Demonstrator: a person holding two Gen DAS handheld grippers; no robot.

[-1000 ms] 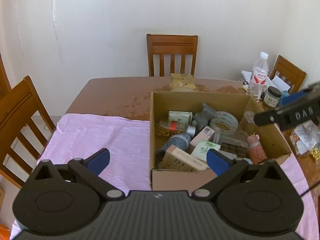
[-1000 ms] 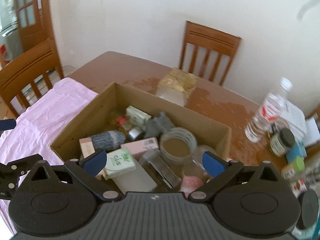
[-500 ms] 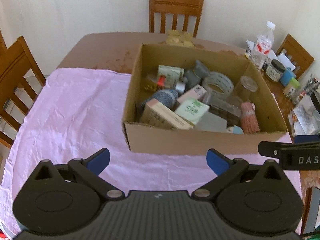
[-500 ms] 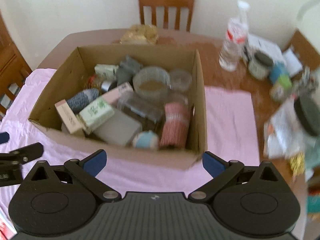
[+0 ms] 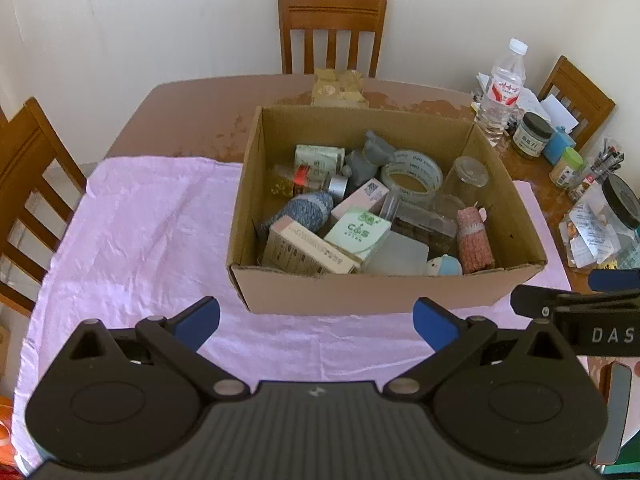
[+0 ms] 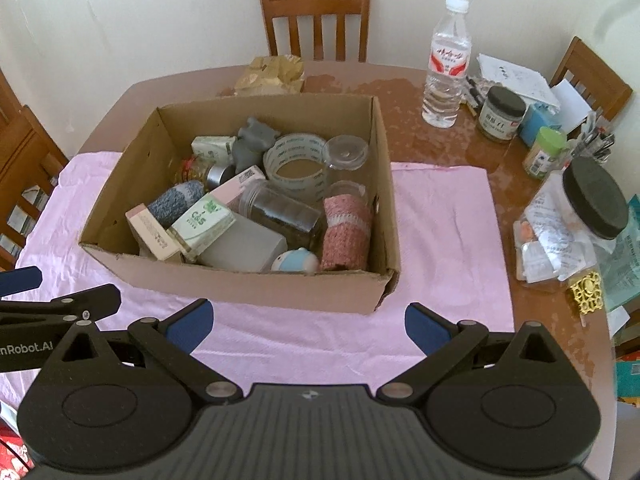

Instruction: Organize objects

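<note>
An open cardboard box (image 5: 360, 286) (image 6: 240, 280) stands on a pink cloth (image 5: 140, 232) (image 6: 440, 220). Inside lie several items: a tape roll (image 5: 412, 172) (image 6: 298, 160), a green-and-white box (image 5: 358, 232) (image 6: 202, 222), a grey-blue sock (image 5: 308, 208), a pink knitted roll (image 5: 474, 238) (image 6: 346, 232), a grey figure (image 6: 254, 140) and a clear jar (image 6: 284, 212). My left gripper (image 5: 316, 326) is open and empty, in front of the box. My right gripper (image 6: 308, 326) is open and empty beside it.
A water bottle (image 6: 446, 68), dark-lidded jars (image 6: 500, 114) (image 6: 592, 200), a green-capped bottle (image 6: 546, 152), papers and pens crowd the table's right side. A crumpled tan bag (image 6: 270, 74) lies behind the box. Wooden chairs (image 5: 332, 32) (image 5: 28, 184) stand around the table.
Both grippers have drawn back and up from over the box toward the near table edge. The box now sits whole in view. Both stay open and empty.
</note>
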